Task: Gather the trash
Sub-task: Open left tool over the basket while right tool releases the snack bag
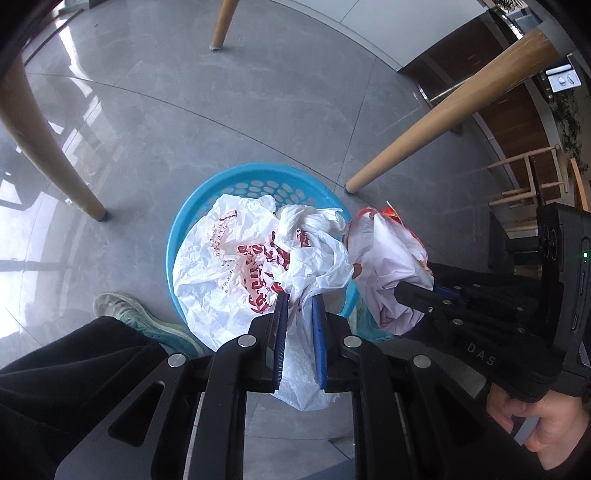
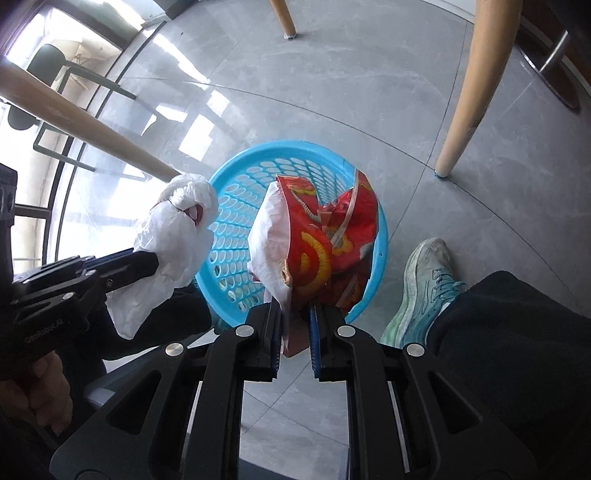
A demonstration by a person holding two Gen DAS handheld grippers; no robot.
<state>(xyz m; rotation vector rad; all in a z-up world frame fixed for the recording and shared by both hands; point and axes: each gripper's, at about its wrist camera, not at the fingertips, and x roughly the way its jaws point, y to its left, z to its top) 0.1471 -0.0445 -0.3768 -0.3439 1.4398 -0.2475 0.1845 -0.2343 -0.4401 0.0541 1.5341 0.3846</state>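
A round blue perforated basket (image 1: 207, 199) (image 2: 236, 206) stands on the grey tiled floor below both grippers. My left gripper (image 1: 299, 299) is shut on a crumpled white plastic bag with red print (image 1: 236, 258), which hangs over the basket; in the right wrist view that bag (image 2: 173, 236) shows at the left. My right gripper (image 2: 295, 310) is shut on a red and yellow snack wrapper (image 2: 317, 236) bunched with white plastic, held above the basket's right side. The same bundle (image 1: 380, 258) appears at the right of the left wrist view.
Wooden table legs stand around the basket: one at the left (image 1: 44, 147), one at the right (image 1: 443, 122), one behind (image 1: 221, 26). A person's shoe (image 2: 424, 288) and dark trouser leg (image 1: 74, 369) are close beside the basket. Wooden chairs (image 1: 528, 181) stand farther right.
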